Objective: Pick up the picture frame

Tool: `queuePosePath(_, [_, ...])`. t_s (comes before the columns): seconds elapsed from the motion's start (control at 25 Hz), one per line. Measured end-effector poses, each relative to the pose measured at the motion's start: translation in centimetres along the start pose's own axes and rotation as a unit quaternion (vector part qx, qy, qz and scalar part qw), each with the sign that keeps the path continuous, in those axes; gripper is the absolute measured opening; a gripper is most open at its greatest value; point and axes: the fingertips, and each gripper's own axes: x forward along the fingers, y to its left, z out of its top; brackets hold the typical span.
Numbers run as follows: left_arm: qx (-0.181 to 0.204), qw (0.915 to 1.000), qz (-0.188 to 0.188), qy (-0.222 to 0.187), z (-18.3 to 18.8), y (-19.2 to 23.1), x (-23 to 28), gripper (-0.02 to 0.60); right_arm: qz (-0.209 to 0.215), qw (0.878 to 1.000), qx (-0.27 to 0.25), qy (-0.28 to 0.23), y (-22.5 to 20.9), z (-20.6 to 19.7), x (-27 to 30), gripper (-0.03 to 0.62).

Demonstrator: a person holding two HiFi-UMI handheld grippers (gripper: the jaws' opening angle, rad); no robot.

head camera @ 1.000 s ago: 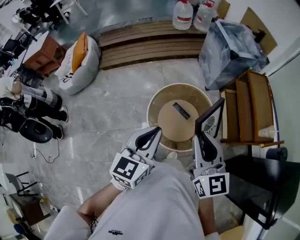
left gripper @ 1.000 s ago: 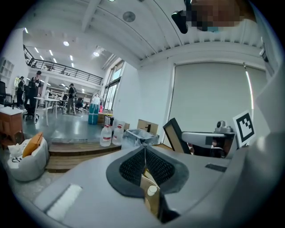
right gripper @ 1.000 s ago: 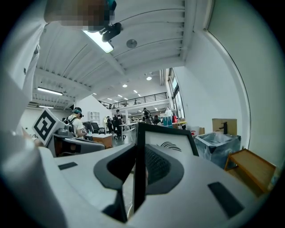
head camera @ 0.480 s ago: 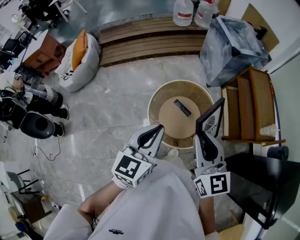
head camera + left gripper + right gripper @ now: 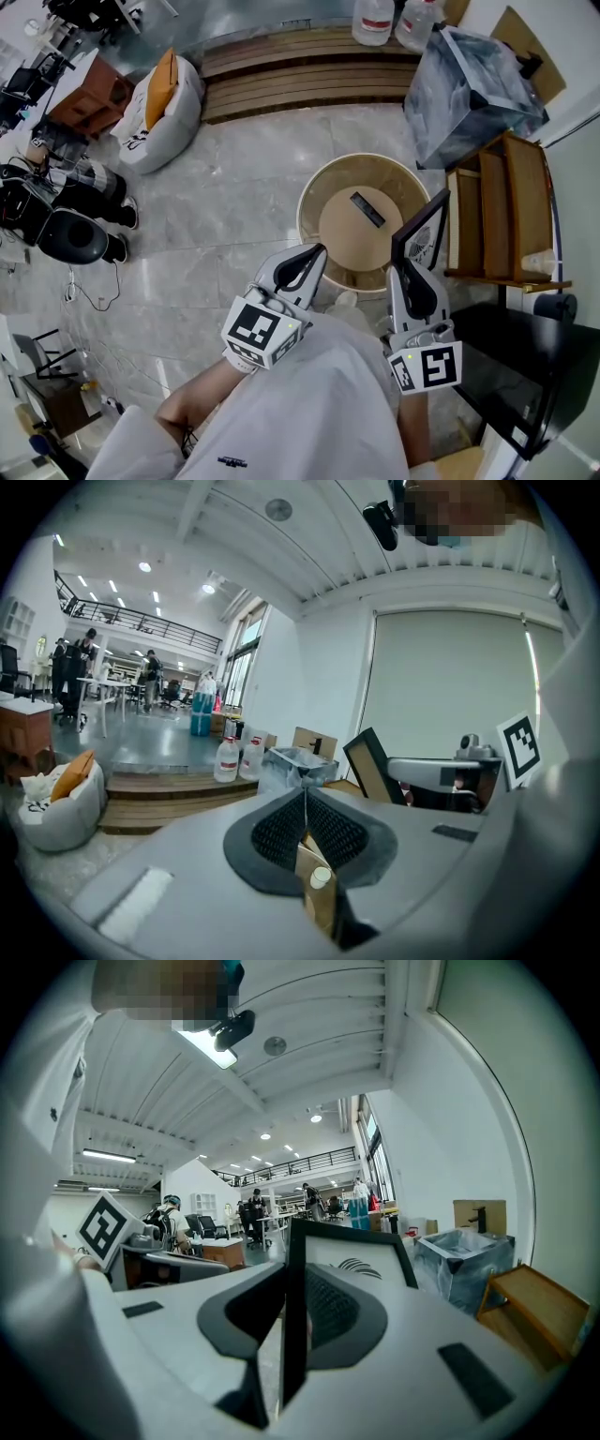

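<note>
The picture frame (image 5: 421, 232) is black-rimmed, with a white print bearing a dark swirl. It stands upright and tilted at the right rim of a round tan table (image 5: 323, 189). My right gripper (image 5: 403, 269) is shut on the frame's lower edge. In the right gripper view the frame (image 5: 349, 1262) rises between the jaws of that gripper (image 5: 294, 1277). My left gripper (image 5: 312, 255) hovers at the table's near-left rim, shut with nothing in it. In the left gripper view its pads (image 5: 305, 797) meet, and the frame (image 5: 373, 765) shows at the right.
A small dark flat object (image 5: 367, 209) lies on the table. A wooden rack (image 5: 497, 211) and a black tabletop (image 5: 514, 366) are at the right. A grey bagged bin (image 5: 472, 86), water bottles (image 5: 375, 19), wooden steps (image 5: 300, 77) and a white sack (image 5: 157, 111) lie beyond. People sit at the left (image 5: 66, 202).
The head view has drifted slightly. Both grippers and the frame keep their places.
</note>
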Motion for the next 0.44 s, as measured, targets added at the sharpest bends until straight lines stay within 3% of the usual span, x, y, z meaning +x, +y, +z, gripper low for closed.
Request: queuePosePath(0.44, [0.000, 1.0000, -0.005, -0.004, 0.39, -0.05, 0.48, 0.009, 0.005, 1.000, -0.008, 0.005, 0.10, 0.05, 0.44, 0.057])
